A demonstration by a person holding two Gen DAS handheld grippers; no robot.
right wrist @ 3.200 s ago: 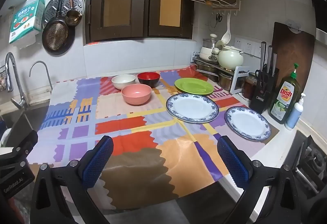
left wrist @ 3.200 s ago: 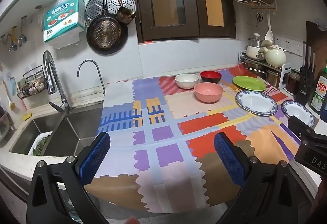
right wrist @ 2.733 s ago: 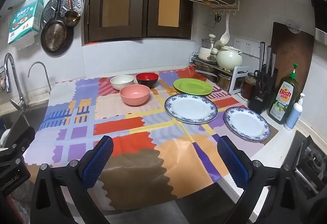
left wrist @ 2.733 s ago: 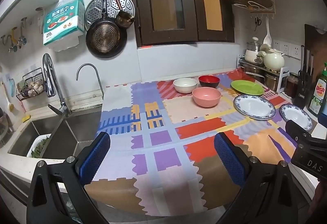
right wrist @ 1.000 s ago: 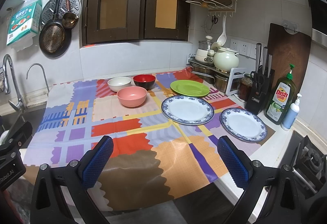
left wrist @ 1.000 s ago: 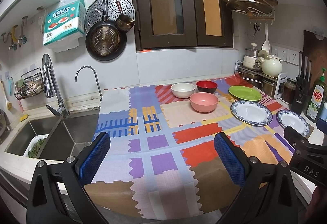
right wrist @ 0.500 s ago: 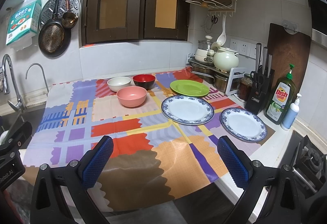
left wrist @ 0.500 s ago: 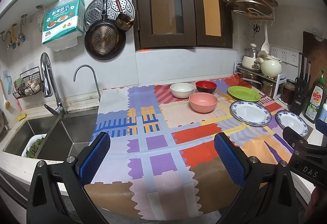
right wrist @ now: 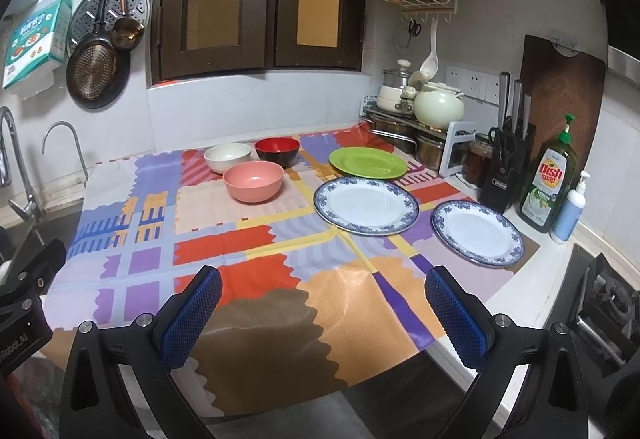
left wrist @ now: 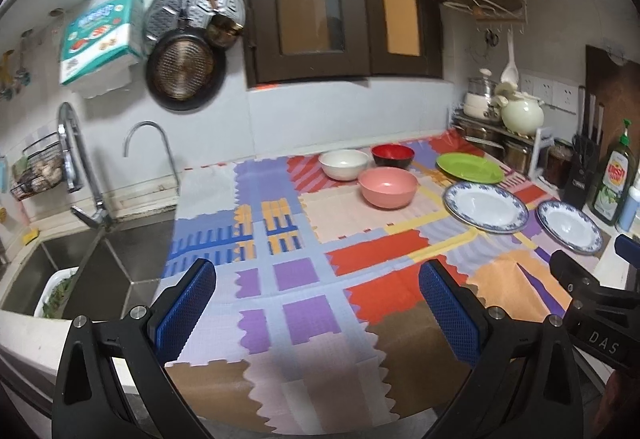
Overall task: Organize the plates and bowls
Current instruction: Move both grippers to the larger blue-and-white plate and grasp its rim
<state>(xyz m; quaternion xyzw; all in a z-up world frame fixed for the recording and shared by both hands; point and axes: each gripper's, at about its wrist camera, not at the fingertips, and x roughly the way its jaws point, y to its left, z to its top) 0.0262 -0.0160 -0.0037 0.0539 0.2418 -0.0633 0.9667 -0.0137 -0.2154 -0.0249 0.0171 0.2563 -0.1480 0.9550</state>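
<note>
While the left gripper (left wrist: 316, 309) and right gripper (right wrist: 322, 313) hover wide apart and empty-handed, three empty bowls cluster at 12 o'clock: pink bowl (right wrist: 253, 181), white bowl (right wrist: 227, 157), red bowl (right wrist: 277, 151). Green plate (right wrist: 368, 162) and two blue-rimmed plates (right wrist: 366, 205) (right wrist: 477, 232) lie bare toward 2 o'clock.

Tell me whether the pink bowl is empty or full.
Empty: the round pink bowl sits upright on the patchwork cloth, its bare inside visible.

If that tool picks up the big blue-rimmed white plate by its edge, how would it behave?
The large white plate with a blue patterned rim looks glazed and glossy, so probably slippery and breakable. It lies flat and wide, so held at one edge it would likely droop. It won't roll.
</note>
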